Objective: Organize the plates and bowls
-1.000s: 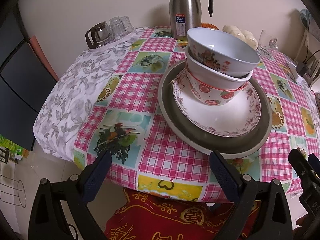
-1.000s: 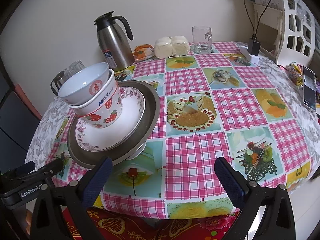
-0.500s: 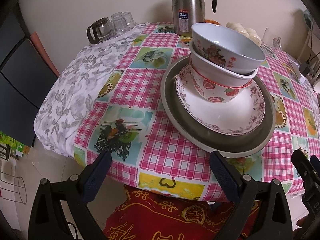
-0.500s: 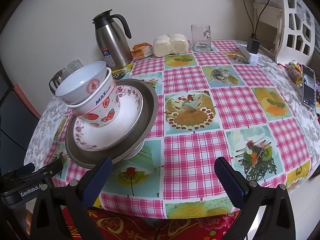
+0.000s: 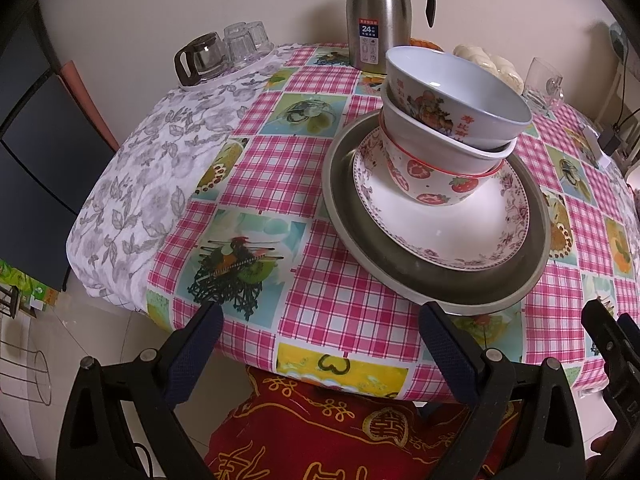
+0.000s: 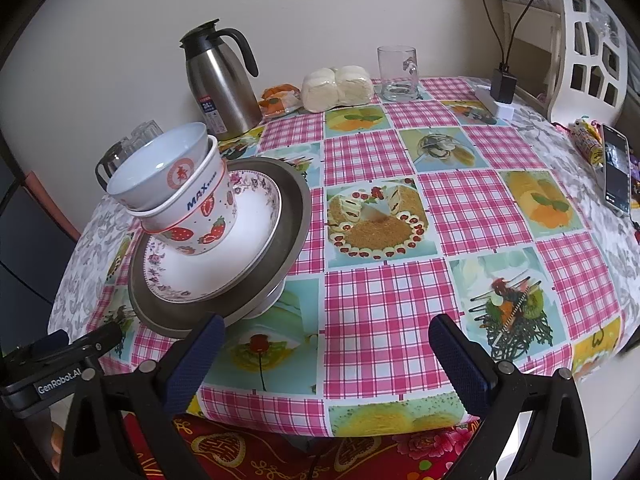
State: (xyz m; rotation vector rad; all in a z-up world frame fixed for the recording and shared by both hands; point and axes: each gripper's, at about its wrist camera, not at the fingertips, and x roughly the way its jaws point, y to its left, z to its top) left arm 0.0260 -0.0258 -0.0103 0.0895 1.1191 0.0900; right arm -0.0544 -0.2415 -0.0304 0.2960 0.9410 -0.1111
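Note:
A stack sits on the pink checked tablecloth: a grey metal plate [image 5: 344, 208] [image 6: 296, 216] at the bottom, a white floral-rimmed plate [image 5: 440, 224] [image 6: 256, 232] on it, then a strawberry bowl [image 5: 432, 180] [image 6: 200, 224] holding a white bowl with red figures [image 5: 452, 100] [image 6: 160, 168]. The bowls lean on the plate's far side. My left gripper [image 5: 320, 344] hangs open at the table's front edge, just short of the metal plate's rim. My right gripper [image 6: 326, 354] is open over the near tablecloth, to the right of the stack, holding nothing.
A steel thermos jug [image 5: 380, 16] [image 6: 224, 84] stands behind the stack. A glass pot with upturned glasses [image 5: 224, 52] sits far left. Wrapped buns [image 6: 336, 88], a glass mug [image 6: 398, 74], a charger [image 6: 502, 88] and a phone [image 6: 616, 168] lie right. A red cushion [image 5: 320, 432] is below.
Both grippers have shifted slightly, so the stack sits a little lower and nearer in the left wrist view. The dishes have not moved, and both grippers stay open.

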